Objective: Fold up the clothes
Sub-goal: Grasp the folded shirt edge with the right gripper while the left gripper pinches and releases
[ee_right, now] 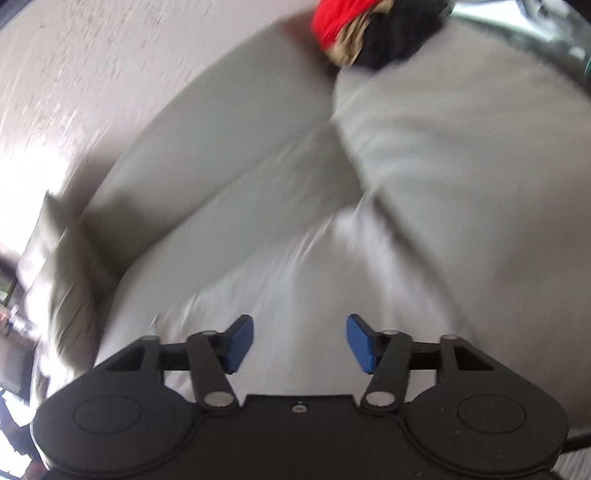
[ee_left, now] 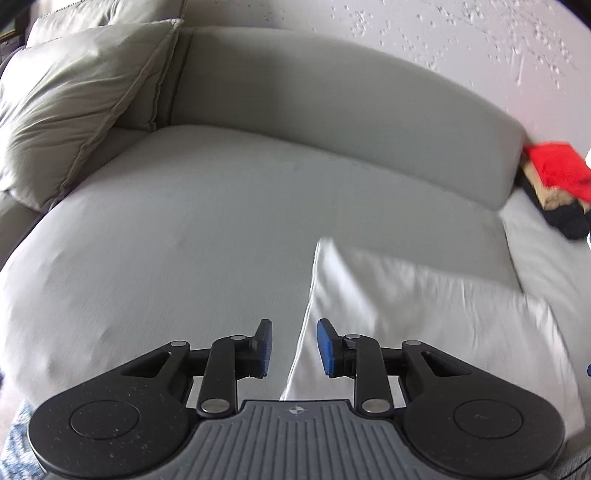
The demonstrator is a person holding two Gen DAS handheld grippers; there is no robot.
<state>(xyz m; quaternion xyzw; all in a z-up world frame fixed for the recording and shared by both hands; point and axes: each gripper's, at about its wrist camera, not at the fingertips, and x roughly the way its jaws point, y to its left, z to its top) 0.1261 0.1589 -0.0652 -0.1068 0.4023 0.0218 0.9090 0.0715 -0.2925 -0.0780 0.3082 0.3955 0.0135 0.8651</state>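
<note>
A white cloth (ee_left: 413,314) lies flat on the grey sofa seat (ee_left: 166,240), its left edge running down between my left gripper's fingers. My left gripper (ee_left: 294,343) hovers above that edge, jaws apart, blue pads (ee_left: 325,345) pressing on nothing. The right wrist view is blurred: the same white cloth (ee_right: 295,266) spreads below my right gripper (ee_right: 300,341), which stands open with nothing between its pads. A pile of red, tan and black clothes (ee_left: 557,184) sits at the far right of the sofa, and the pile (ee_right: 369,33) shows at the top of the right wrist view.
A grey pillow (ee_left: 74,110) leans in the sofa's left corner against the backrest (ee_left: 332,96). A second seat cushion (ee_right: 480,166) adjoins on the right. A pale textured wall (ee_left: 443,29) stands behind the sofa. Patterned rug (ee_left: 18,443) shows at bottom left.
</note>
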